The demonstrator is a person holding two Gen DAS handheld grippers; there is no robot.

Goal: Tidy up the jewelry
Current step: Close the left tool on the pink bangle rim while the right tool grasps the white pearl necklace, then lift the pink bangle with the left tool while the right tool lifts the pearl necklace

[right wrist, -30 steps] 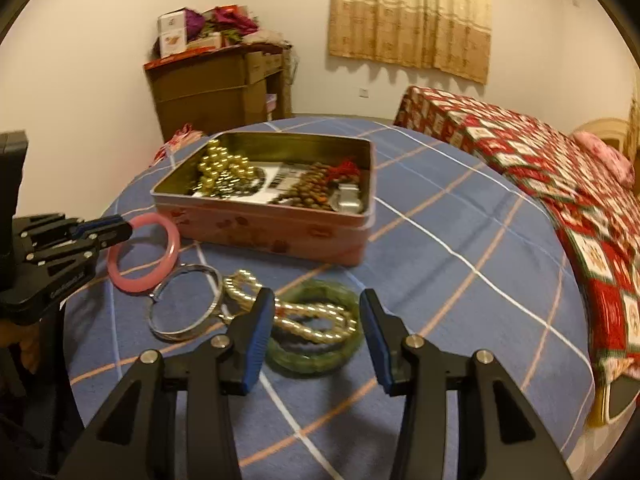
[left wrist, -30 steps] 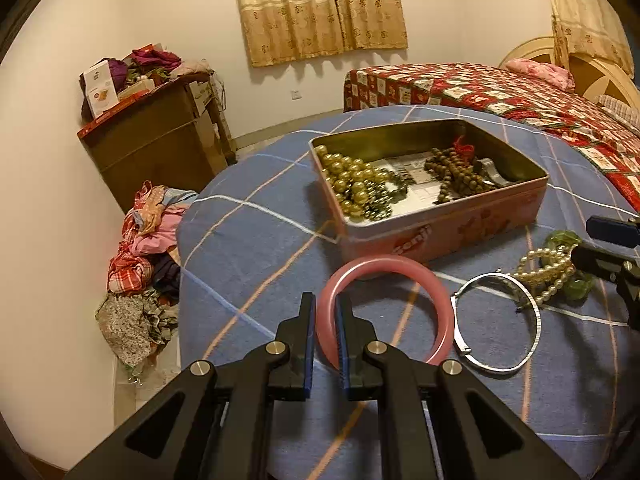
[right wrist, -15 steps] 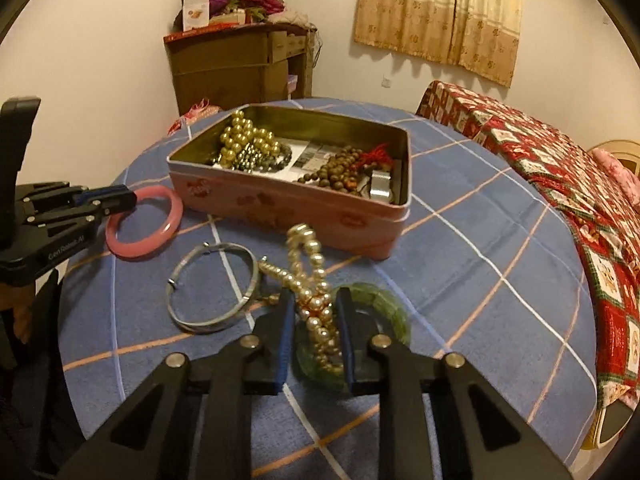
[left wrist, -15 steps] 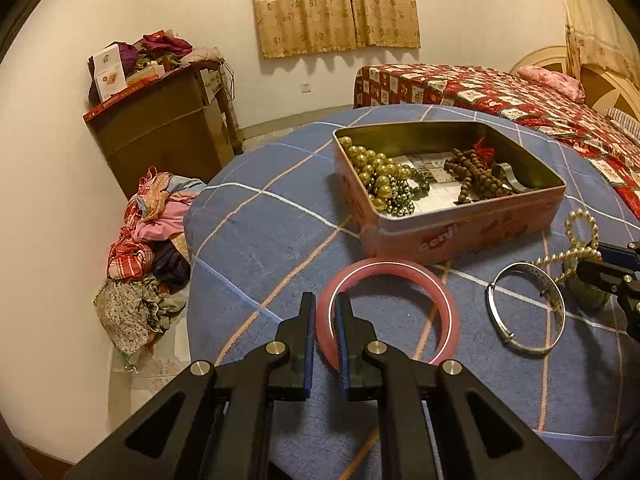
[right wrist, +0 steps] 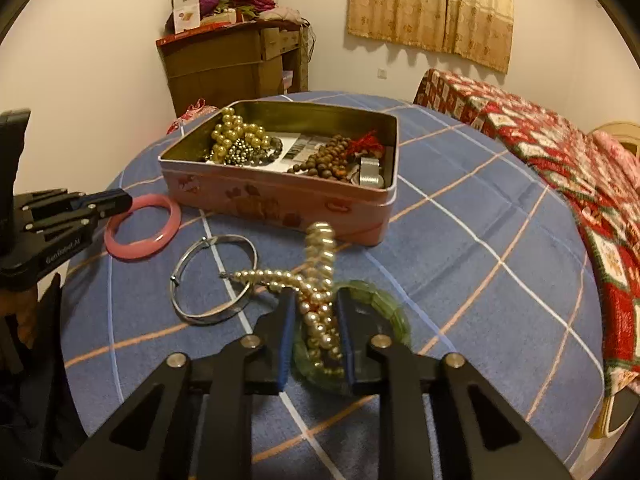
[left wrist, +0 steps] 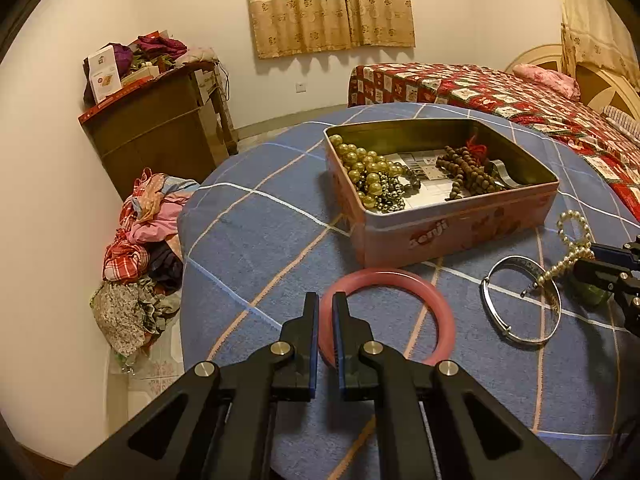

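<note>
The left wrist view shows a heap of clothes [left wrist: 140, 264] on the floor beside the bench [left wrist: 256, 240]; the right wrist view does not show that heap in full. The right wrist view shows the green bangle [right wrist: 384, 304] well, lying on the bench under the pearls [right wrist: 316, 292]. In the left view only a bit of green shows behind the right gripper [left wrist: 592, 260].

The pink tin [left wrist: 448, 228] has red letters on its side that look like "senji", but they are hard to read. The side of the left gripper [right wrist: 116, 202] in the right view has white writing on it, too blurred to read for sure.

The left gripper [left wrist: 326, 320] has its jaws shut tight on the rim of the pink bangle [left wrist: 436, 308], which lies on the bench just in front of the tin. The right gripper [right wrist: 316, 320] has just closed its jaws, and now they pinch the pearls. One loop of pearls stands up in front of the tin, and one end hangs over the silver bangle [right wrist: 212, 280], which lies flat between the pink bangle and the green one.

In the tin lie gold beads [left wrist: 360, 164], dark shiny beads, brown beads [left wrist: 464, 172] with a red tassel, and a silver band
</note>
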